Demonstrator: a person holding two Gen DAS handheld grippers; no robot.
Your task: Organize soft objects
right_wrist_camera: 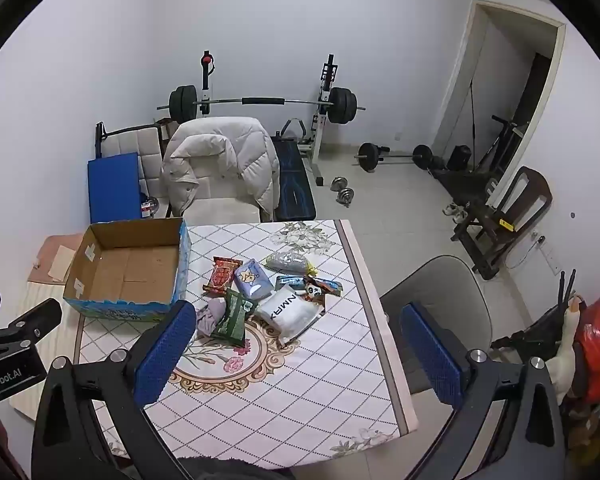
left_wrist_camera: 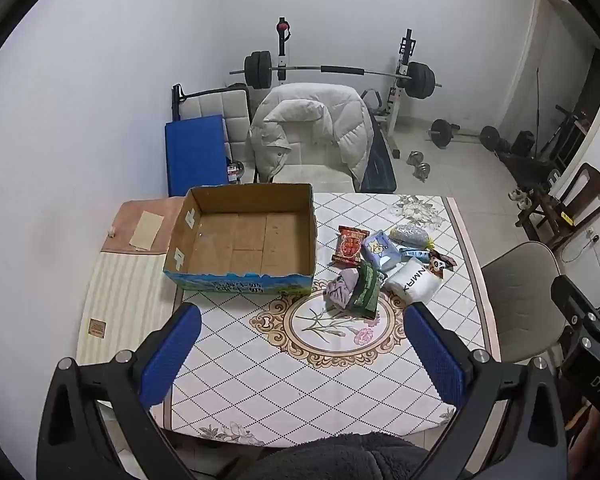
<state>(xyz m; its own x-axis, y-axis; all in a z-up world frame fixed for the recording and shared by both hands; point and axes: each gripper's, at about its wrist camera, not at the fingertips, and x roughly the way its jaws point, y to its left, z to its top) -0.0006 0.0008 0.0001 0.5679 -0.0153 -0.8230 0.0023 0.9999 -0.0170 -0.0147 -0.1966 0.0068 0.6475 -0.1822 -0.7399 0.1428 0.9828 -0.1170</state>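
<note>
Spreading wide, the blue ribbed pads [left_wrist_camera: 172, 360] of the left gripper [left_wrist_camera: 300, 354] hold nothing and hang above the near part of the table with its diamond-patterned floral cloth [left_wrist_camera: 300, 380]. The right gripper [right_wrist_camera: 296, 354] is likewise splayed and empty, set above the table's near right side, its right pad over the grey chair [right_wrist_camera: 452, 300].

Beyond the fingers lies the pile of soft things: a crumpled lilac cloth [left_wrist_camera: 342, 286], a dark green packet [left_wrist_camera: 366, 290], a white pouch with black lettering [left_wrist_camera: 414, 282], a pale blue tissue pack [left_wrist_camera: 380, 250], a red snack packet [left_wrist_camera: 350, 246] and a clear bag of grey bits [left_wrist_camera: 410, 234], touching or overlapping one another. Just left of them sits the open cardboard box with blue printed sides [left_wrist_camera: 244, 280], nothing inside. Behind the table stand a chair draped with a cream puffer jacket [left_wrist_camera: 312, 132] and a barbell rack [left_wrist_camera: 340, 72].
</note>
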